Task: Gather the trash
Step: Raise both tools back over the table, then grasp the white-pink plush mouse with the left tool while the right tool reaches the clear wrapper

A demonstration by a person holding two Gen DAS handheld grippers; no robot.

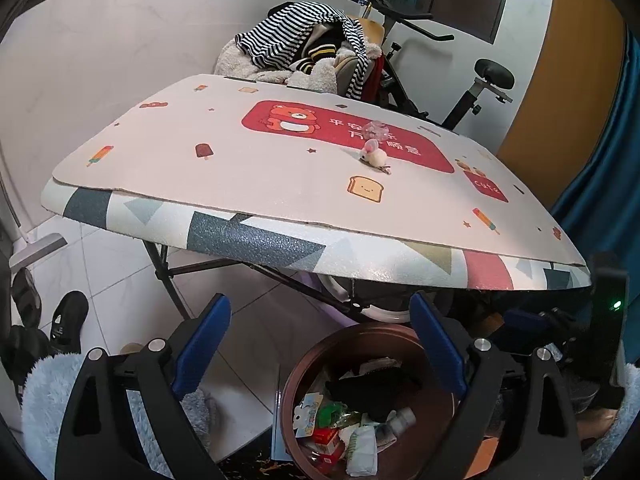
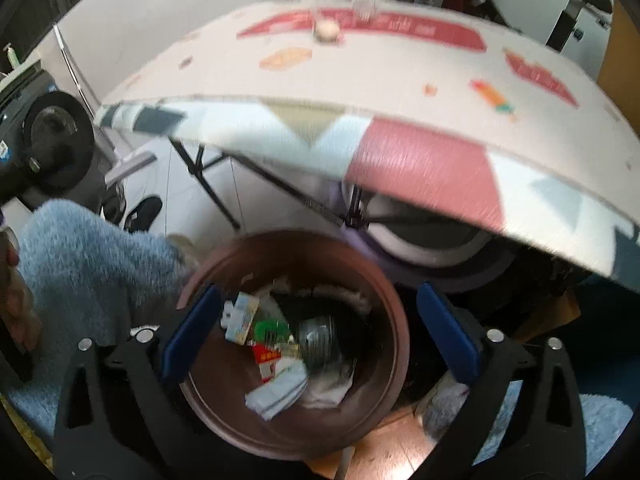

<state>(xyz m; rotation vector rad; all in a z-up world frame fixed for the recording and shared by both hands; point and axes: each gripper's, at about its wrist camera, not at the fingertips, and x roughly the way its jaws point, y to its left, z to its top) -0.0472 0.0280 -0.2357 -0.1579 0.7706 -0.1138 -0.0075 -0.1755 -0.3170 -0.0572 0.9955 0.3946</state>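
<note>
A round brown bin [image 1: 304,364] stands on the floor under the table's near edge, filled with several wrappers and papers [image 1: 352,428]. My left gripper [image 1: 320,344] is open and empty above the bin's left side. In the right wrist view the bin [image 2: 396,328] lies right below my right gripper [image 2: 316,332], which is open and empty over the trash [image 2: 280,356]. On the table mat [image 1: 240,168] lie a small white plush hair clip [image 1: 374,156] and a clear pink crumpled piece [image 1: 378,130]. Both show blurred in the right wrist view [image 2: 326,30].
A folding table [image 1: 256,240] with black legs stands over white floor tiles. A chair heaped with clothes [image 1: 312,52] and an exercise bike [image 1: 480,84] are behind it. Black shoes [image 1: 68,316] lie at left. A blue fluffy sleeve [image 2: 88,264] is beside the bin.
</note>
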